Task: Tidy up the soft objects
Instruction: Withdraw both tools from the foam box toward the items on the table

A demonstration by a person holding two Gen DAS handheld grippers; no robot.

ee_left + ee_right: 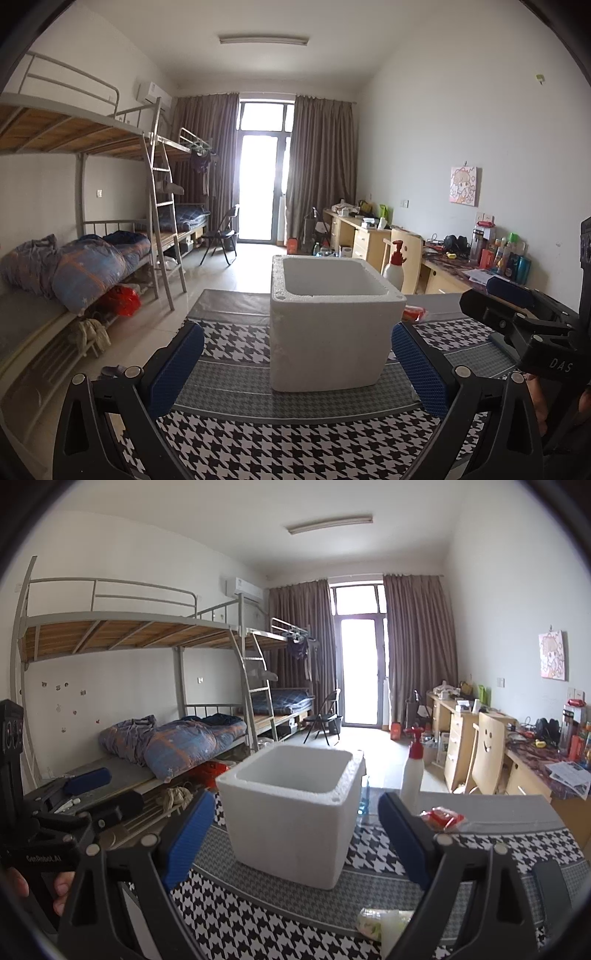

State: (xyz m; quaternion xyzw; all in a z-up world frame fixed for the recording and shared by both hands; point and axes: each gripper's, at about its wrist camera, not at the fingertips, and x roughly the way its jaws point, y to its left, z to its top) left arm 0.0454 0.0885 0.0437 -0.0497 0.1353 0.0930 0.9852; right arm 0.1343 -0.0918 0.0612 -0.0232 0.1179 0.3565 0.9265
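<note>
We see a white foam box (pixel 332 325), open-topped and upright, standing on the houndstooth cloth. Nothing shows in the part of its inside we can see. Right of it, a red packet (pixel 441 818) lies flat near the far edge. Nearer us, a pale soft pack with green print (pixel 376 921) lies on the cloth, partly hidden.

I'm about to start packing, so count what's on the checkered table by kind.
Foam box: 1
Red packet: 1
Green-and-white packet: 1
Pump bottle: 1
Total: 4
</note>
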